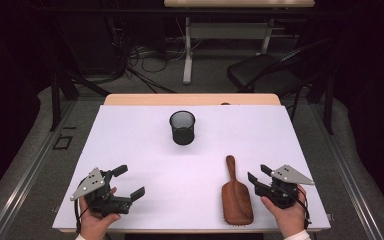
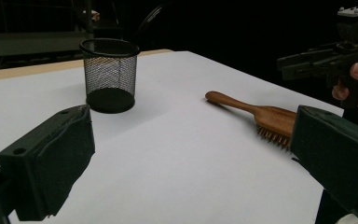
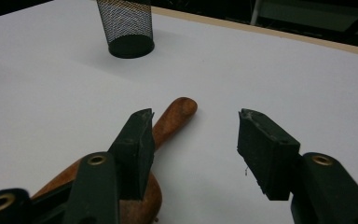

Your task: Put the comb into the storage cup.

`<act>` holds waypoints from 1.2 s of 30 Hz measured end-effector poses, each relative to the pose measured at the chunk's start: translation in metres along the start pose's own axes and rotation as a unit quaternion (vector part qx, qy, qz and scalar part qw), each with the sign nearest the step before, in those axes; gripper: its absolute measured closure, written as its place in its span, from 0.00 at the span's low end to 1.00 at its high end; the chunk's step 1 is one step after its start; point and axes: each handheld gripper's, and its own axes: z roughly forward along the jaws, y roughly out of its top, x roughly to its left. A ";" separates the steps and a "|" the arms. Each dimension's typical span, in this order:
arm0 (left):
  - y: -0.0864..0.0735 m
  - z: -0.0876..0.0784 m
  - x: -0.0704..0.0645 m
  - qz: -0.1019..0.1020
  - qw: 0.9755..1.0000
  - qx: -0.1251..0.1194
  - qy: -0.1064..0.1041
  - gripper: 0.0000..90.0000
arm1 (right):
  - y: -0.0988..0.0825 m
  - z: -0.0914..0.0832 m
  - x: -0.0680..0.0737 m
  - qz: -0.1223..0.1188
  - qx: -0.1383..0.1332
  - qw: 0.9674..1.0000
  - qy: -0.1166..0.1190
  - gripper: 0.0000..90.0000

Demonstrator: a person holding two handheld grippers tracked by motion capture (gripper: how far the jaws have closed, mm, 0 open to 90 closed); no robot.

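A wooden hairbrush (image 1: 236, 196) lies bristles down on the white sheet at the front right, its handle pointing away from me. A black mesh cup (image 1: 182, 127) stands upright and empty near the middle back. My right gripper (image 1: 256, 172) hovers just right of the brush, open, with nothing between its pads. In the right gripper view (image 3: 193, 135) the brush handle (image 3: 175, 116) passes under the left jaw, and the cup (image 3: 128, 28) is farther off. My left gripper (image 1: 131, 181) is held at the front left, open wide and empty (image 2: 191, 135), facing the cup (image 2: 109, 74) and the brush (image 2: 261, 114).
The white sheet (image 1: 130, 135) covers a wooden table whose back edge (image 1: 192, 99) shows. Beyond the table stand a black chair (image 1: 265, 72) and a white desk leg (image 1: 187, 50) among floor cables. In the left gripper view, the right gripper (image 2: 307, 60) hangs above the brush's far end.
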 end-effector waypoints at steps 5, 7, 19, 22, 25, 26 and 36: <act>0.000 0.000 0.001 -0.004 1.000 -0.002 0.001 0.00 | 0.008 0.015 0.007 -0.004 0.008 1.000 0.005 0.55; 0.000 0.001 0.001 -0.004 1.000 -0.002 0.005 0.00 | 0.010 0.018 0.008 -0.005 0.010 1.000 0.009 0.57; -0.002 0.000 0.001 -0.005 1.000 0.004 0.016 0.00 | 0.026 0.047 0.012 -0.018 0.069 0.997 0.038 0.82; -0.002 0.001 0.001 -0.003 1.000 0.010 0.019 0.00 | 0.025 0.055 0.014 -0.028 0.085 0.995 0.042 0.90; -0.003 0.001 0.001 -0.004 1.000 0.013 0.020 0.00 | 0.025 0.064 0.013 -0.030 0.101 0.993 0.052 1.00; -0.003 0.001 0.001 -0.004 1.000 0.013 0.021 0.00 | 0.025 0.069 0.013 -0.026 0.109 0.992 0.061 1.00; -0.003 0.000 0.000 -0.006 1.000 0.012 0.022 0.00 | 0.024 0.093 0.018 -0.036 0.163 0.983 0.080 1.00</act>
